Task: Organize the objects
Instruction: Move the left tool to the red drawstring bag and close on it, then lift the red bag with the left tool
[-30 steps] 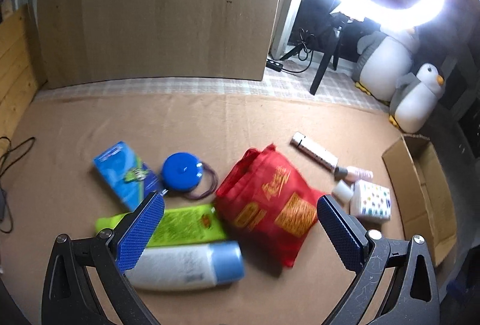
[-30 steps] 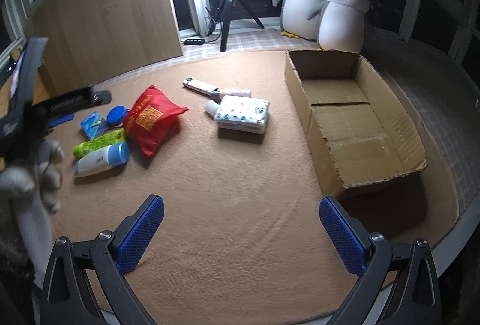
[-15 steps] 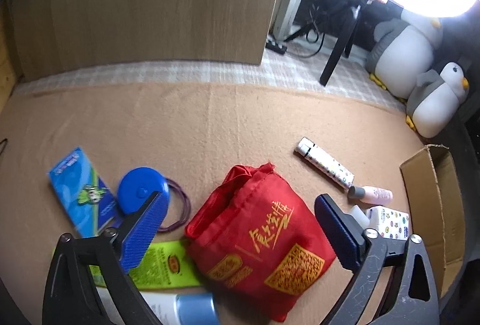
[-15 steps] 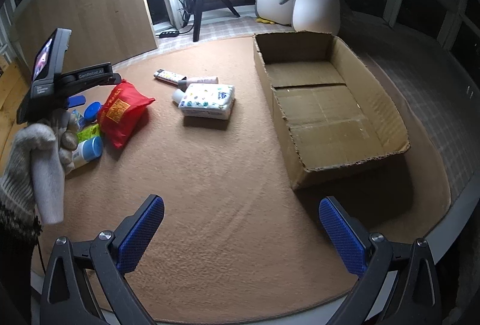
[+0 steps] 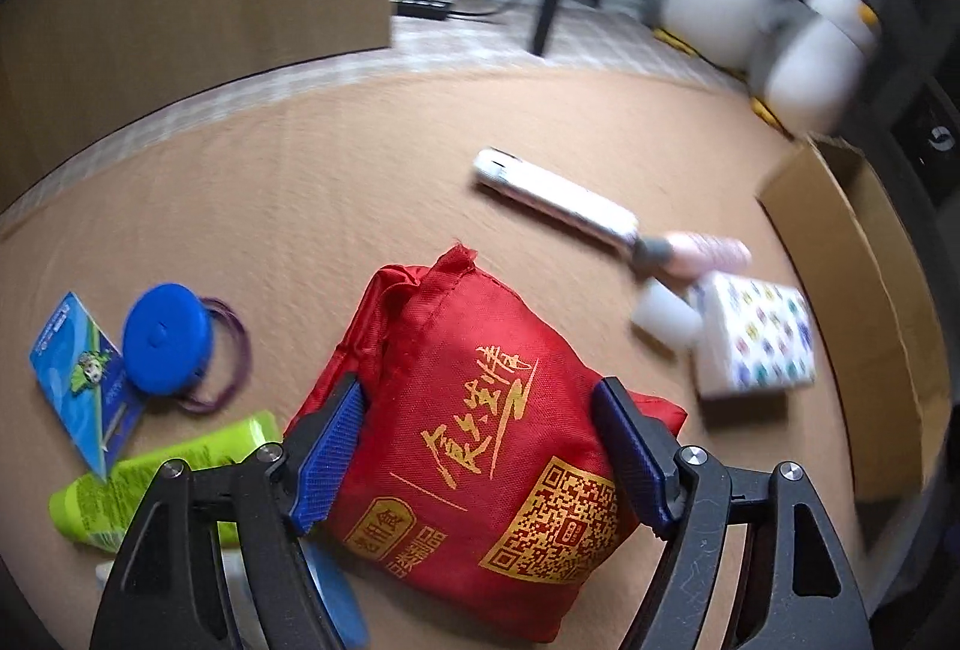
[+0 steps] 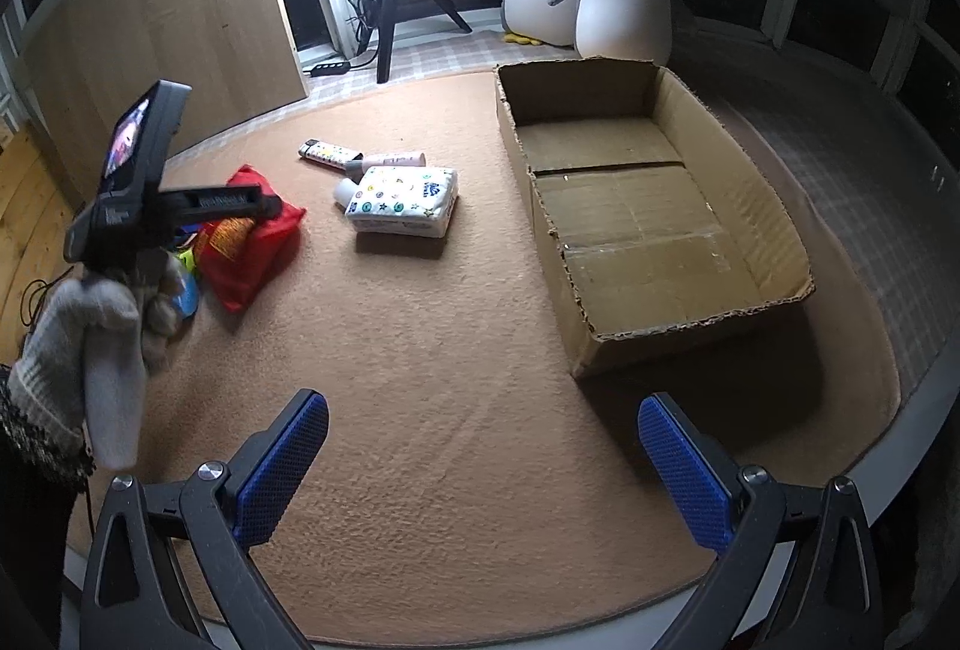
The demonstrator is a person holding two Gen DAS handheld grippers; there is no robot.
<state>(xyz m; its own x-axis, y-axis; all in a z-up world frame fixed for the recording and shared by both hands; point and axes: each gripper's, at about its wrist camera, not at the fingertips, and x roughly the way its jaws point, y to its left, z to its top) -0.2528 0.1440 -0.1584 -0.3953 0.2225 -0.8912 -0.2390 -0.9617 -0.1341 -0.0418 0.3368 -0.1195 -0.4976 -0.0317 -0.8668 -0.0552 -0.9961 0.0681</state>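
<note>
My left tongs closing astride red bag, pads not yet biting; soft cloth may slip or bunch. Right tongs spread, empty.

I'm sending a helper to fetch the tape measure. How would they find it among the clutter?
Start from the open cardboard box and cross the tan mat to the far side of the red bag. There, between a blue card packet and the bag, lies the tape measure: the only round blue disc, with a purple hair tie beside it.
</note>
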